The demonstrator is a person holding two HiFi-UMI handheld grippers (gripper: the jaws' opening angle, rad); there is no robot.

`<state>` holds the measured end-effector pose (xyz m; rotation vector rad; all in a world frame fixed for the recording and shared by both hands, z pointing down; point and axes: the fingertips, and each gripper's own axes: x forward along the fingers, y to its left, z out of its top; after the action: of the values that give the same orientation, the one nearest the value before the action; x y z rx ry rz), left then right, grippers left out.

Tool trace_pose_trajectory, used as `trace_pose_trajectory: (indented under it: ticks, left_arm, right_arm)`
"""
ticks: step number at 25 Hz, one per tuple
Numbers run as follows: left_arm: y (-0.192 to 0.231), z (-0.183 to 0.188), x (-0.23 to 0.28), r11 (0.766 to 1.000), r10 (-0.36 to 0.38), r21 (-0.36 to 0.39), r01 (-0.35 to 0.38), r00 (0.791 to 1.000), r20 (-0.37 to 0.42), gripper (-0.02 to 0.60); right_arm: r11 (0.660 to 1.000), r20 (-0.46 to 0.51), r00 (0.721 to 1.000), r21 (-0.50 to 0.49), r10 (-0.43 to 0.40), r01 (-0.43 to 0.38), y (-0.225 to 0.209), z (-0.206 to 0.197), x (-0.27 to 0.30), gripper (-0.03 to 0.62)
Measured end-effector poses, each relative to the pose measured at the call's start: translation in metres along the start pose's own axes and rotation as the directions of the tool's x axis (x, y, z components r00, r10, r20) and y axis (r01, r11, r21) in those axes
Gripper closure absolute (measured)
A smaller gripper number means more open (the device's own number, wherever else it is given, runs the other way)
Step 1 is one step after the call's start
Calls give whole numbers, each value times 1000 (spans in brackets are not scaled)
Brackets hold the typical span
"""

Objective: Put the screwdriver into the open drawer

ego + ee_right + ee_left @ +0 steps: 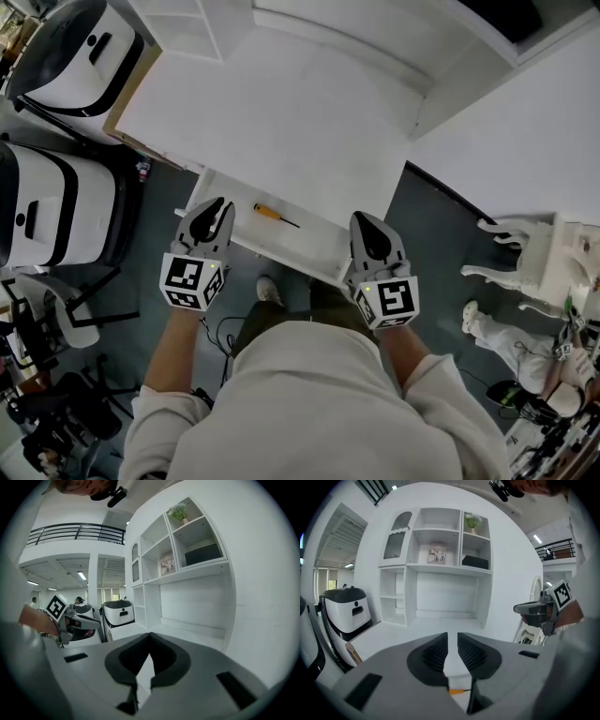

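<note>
An orange-handled screwdriver point(274, 215) lies in the open drawer point(309, 242) at mid-frame. The left gripper point(222, 203) has its fingers slightly apart and empty; the right gripper point(366, 219) has its fingers together.

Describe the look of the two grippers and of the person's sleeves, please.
The left gripper and the right gripper both have light grey shells, with dark pads lining the jaws. Each carries a white cube printed with black square markers. No cables show on them. The person wears a cream top; its sleeves stop short of the wrists.

The drawer point(246, 228) lies open from above, desktop point(281, 122) behind it.
</note>
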<state>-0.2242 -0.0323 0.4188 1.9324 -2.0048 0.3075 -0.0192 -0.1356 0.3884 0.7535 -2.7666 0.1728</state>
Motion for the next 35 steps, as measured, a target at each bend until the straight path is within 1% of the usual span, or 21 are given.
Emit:
trace_pose_trajectory:
  ticks: [6, 11, 15, 21, 25, 35]
  left_arm:
    - [2, 14, -28, 998, 48, -54, -44, 996, 79, 559]
    - [7, 23, -49, 991, 89, -111, -75, 988, 128, 568]
    - [8, 25, -62, 986, 115, -139, -94, 982, 152, 575]
    - [8, 23, -74, 981, 127, -170, -99, 979, 162, 577]
    - [7, 24, -76, 979, 129, -178, -98, 977, 170, 577]
    - [6, 26, -76, 984, 116, -152, -91, 979, 166, 577]
  right_arm:
    - [1000, -1, 1000, -12, 12, -12, 10, 1, 0, 591]
    - [1000, 2, 1000, -13, 17, -17, 15, 3, 1, 591]
    - [1000, 5, 1000, -15, 21, -20, 21, 4, 2, 591]
    - [1000, 9, 1000, -9, 21, -21, 28, 7, 2, 591]
    - [1000, 10, 1000, -11, 23, -23, 30, 8, 2, 591]
    - [999, 15, 999, -19, 28, -28, 34, 10, 5, 591]
